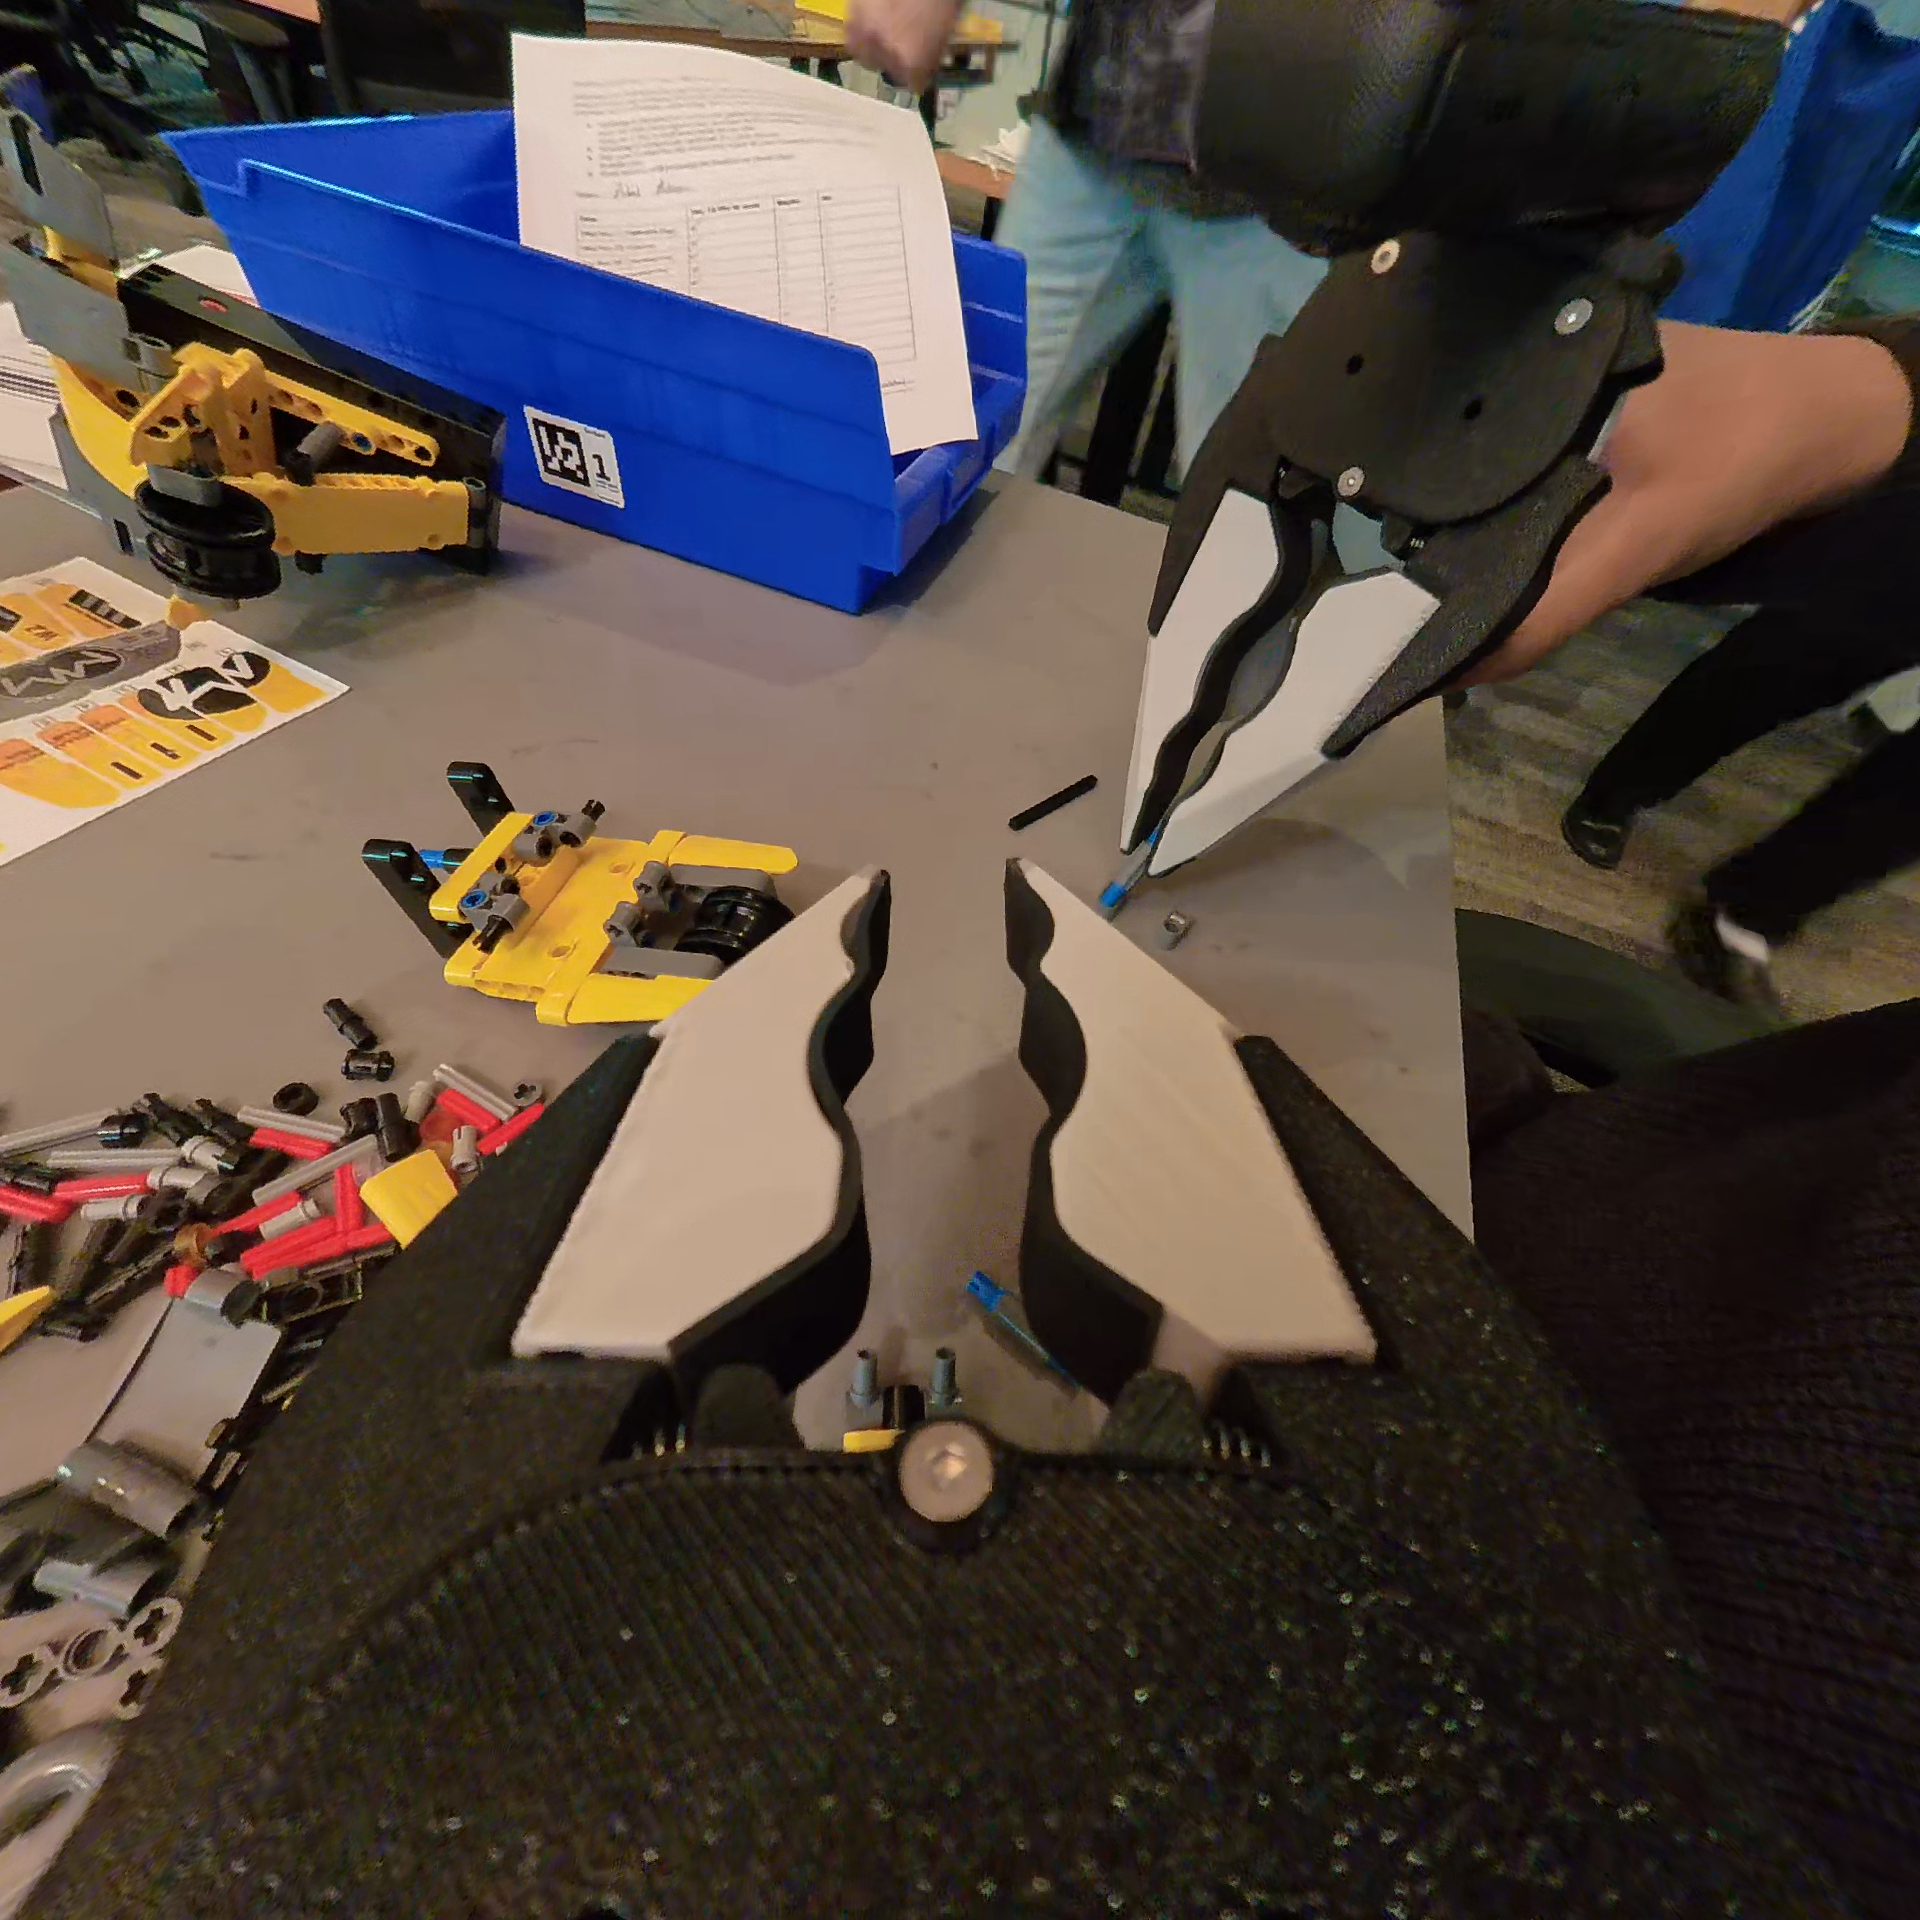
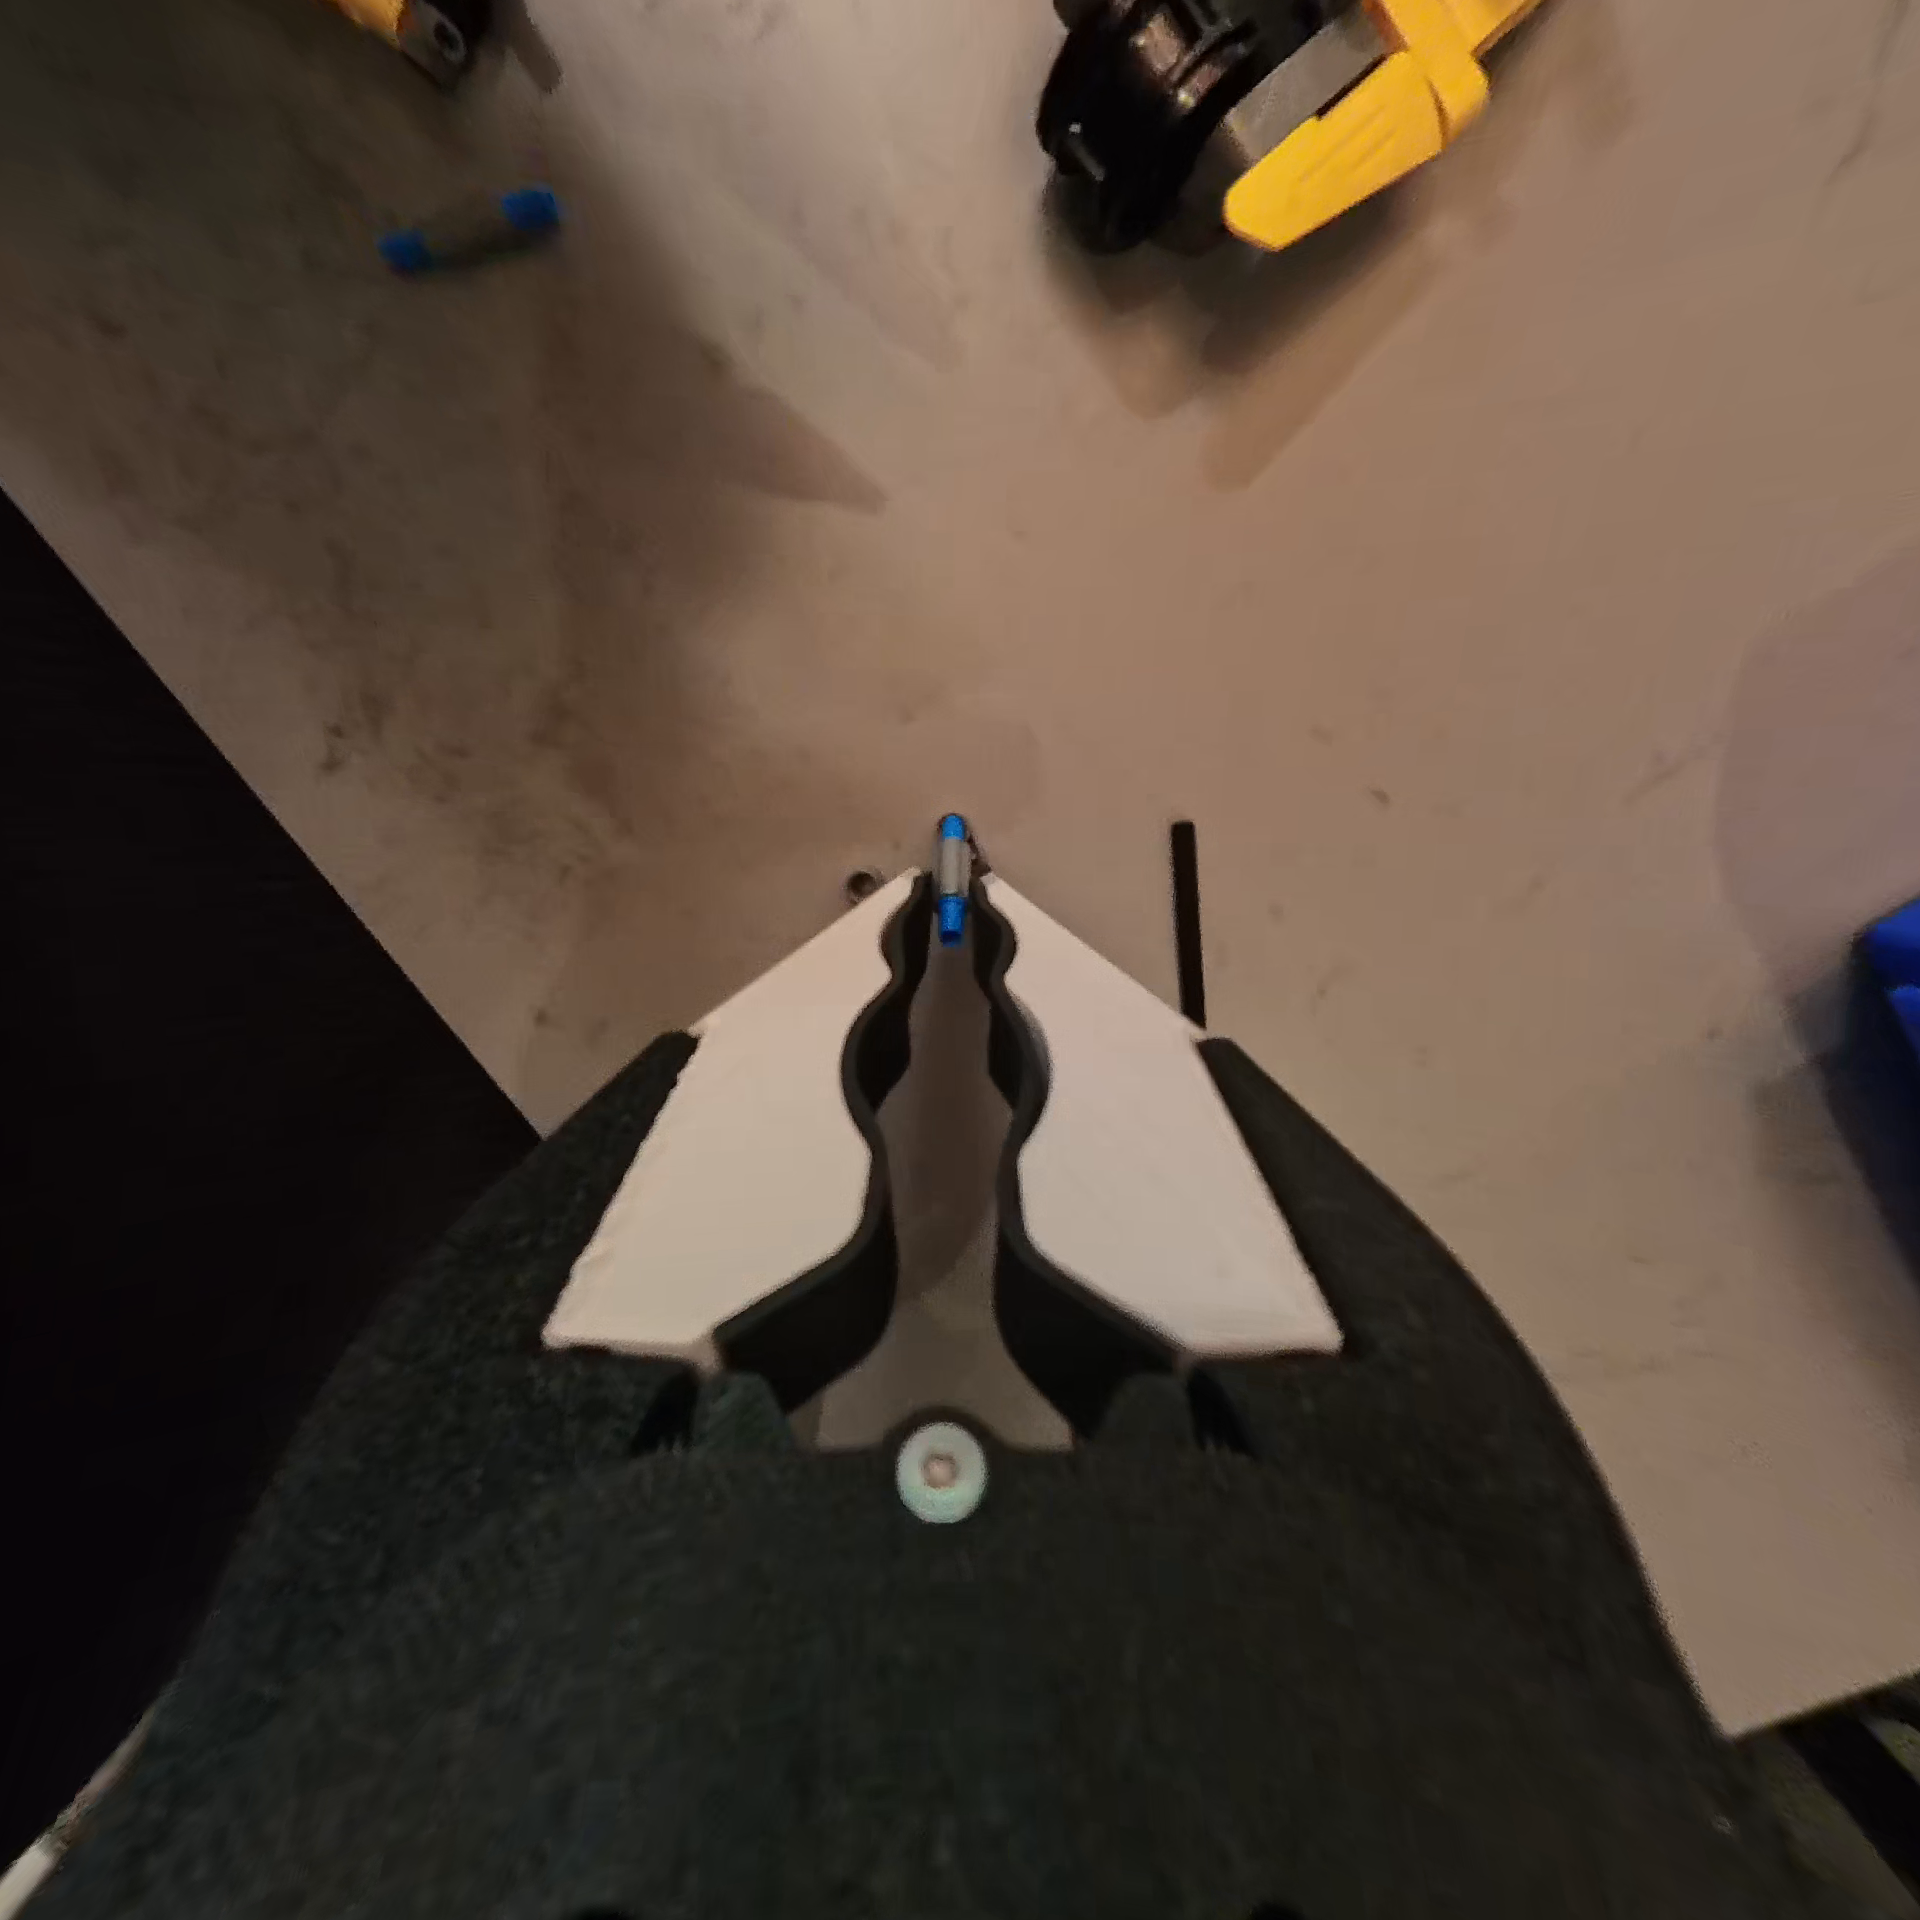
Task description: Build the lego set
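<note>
Blue-tipped pin [image 2: 950,879] sits pinched at the very tip of the right tongs [image 2: 952,875], low over the grey tabletop [image 2: 1143,582]. Left tongs [image 1: 948,881] hang released, holding nothing. A black rod [image 2: 1187,920] lies just beside the pin. Farther off sit a yellow brick model [image 1: 613,914] and a blue bin [image 1: 644,364].

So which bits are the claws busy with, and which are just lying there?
Busy: right claw, shut on the blue-tipped pin; left claw, open and empty.

Lying about: black rod, tiny grey ring, yellow model chunk, pile of loose pieces, blue bin, sticker sheets.
</note>
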The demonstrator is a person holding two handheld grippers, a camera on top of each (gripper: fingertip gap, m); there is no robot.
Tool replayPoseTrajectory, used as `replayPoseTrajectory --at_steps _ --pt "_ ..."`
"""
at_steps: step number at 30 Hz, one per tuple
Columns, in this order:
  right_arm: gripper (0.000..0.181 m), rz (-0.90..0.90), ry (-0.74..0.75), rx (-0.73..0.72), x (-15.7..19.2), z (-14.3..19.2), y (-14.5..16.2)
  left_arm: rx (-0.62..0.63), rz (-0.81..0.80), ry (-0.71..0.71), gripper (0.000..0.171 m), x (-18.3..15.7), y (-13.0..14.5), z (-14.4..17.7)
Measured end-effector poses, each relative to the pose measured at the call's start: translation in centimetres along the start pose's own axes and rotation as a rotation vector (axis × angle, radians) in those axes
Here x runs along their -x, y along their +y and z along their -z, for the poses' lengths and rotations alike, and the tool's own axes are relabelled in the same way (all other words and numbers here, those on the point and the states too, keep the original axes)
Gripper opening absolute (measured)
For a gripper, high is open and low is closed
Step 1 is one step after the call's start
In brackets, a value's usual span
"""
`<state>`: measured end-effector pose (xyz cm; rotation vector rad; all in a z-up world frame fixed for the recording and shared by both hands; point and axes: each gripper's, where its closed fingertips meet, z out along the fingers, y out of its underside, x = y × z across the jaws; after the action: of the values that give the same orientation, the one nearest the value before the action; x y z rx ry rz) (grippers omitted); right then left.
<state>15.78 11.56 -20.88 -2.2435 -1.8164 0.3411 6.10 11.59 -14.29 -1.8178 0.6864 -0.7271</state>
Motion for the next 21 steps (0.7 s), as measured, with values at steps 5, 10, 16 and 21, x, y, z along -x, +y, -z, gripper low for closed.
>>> replayPoseTrajectory --at_steps 5,10,16,21 --pt "0.007 0.099 0.021 0.1 0.09 0.19 -0.14 0.005 0.002 0.004 0.019 -0.04 0.1 -0.08" --pt "0.007 0.251 0.044 0.266 -0.18 0.2 -0.31 0.016 -0.005 -0.006 0.019 0.04 0.29 -0.16" --pt "0.007 0.326 0.021 0.402 -0.3 0.12 -0.43 0.008 0.01 -0.006 0.019 0.18 0.2 -0.01" --pt "0.007 0.323 -0.002 0.406 -0.27 0.23 -1.02 0.008 0.013 0.009 0.02 -0.08 0.24 0.0"
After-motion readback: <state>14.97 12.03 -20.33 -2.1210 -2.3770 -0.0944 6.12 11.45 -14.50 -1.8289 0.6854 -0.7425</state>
